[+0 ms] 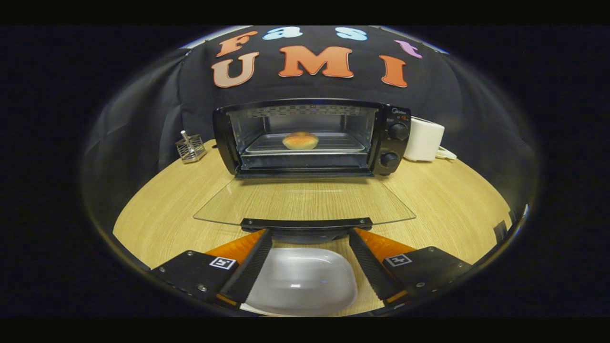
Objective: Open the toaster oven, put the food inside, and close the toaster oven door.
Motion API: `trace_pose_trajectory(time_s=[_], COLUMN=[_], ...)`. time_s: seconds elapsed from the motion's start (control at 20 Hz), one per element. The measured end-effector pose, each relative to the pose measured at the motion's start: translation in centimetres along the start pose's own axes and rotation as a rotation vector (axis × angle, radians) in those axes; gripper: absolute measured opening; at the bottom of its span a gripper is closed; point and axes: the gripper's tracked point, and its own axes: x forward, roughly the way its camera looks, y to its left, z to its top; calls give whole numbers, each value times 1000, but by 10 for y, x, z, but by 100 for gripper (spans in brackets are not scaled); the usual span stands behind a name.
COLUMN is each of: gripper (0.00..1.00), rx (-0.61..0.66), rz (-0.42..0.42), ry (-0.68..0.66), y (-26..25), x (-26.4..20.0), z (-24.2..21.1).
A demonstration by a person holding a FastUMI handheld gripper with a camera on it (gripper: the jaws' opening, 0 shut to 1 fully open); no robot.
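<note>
A bun (300,140) is seen inside the oven (310,138) beyond the released claw (310,238); the door (305,205) just ahead remains to be closed.

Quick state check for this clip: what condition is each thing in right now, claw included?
Toaster oven: open, front facing the claw.
Oven door: folded down flat, handle just ahead of the claw fingers.
Bun: inside the oven, on the tray.
White dish: empty, between the fingers.
Claw: open, holding nothing.
</note>
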Motion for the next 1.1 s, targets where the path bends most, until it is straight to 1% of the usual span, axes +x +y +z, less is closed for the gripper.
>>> trace_pose_trajectory(time_s=[0.05,0.15,0.3,0.35,0.5,0.6,0.8,0.95,1.1], gripper=[98,98,98,99,99,99,98,97,97], rx=[-1,-1,-67,-88,-137,-155,-154,-127,-127], rz=[0,0,-5,-11,-28,-22,-21,-21,-26], ry=[-29,-139,-275,-300,-327,-356,-377,-379,-392], y=[0,-2,0,-1,4,9,10,9,5], x=[-5,-14,-13,-7,10,24,42,51,49], z=[10,44,97,108,131,146,165,174,176])
